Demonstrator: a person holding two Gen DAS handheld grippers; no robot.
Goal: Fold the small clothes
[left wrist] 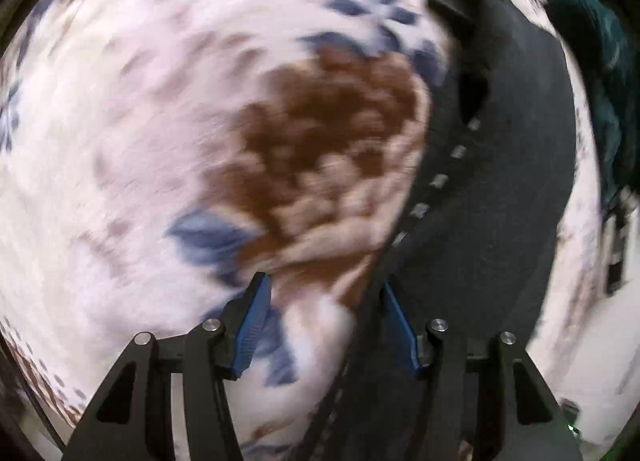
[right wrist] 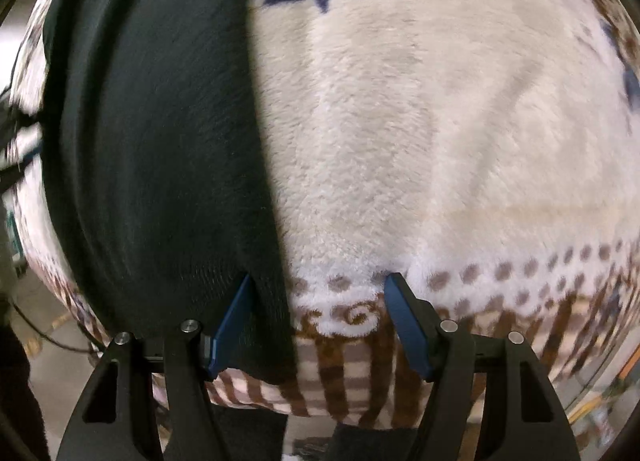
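Note:
A black garment (left wrist: 492,189) lies as a long strip on a fluffy white blanket (left wrist: 120,141) with blue and brown flower prints. In the blurred left wrist view its edge with a row of grey marks runs down to my left gripper (left wrist: 326,293), which is open just above the garment's left edge. In the right wrist view the same black garment (right wrist: 160,133) fills the left half, on the blanket (right wrist: 420,121). My right gripper (right wrist: 318,285) is open, its left finger over the garment's right edge, its right finger over the blanket.
The blanket's front edge with brown stripes and dots (right wrist: 344,377) hangs over the surface's edge. A dark teal item (left wrist: 600,73) lies at the far right of the left wrist view. Floor and cables (right wrist: 24,325) show at the lower left.

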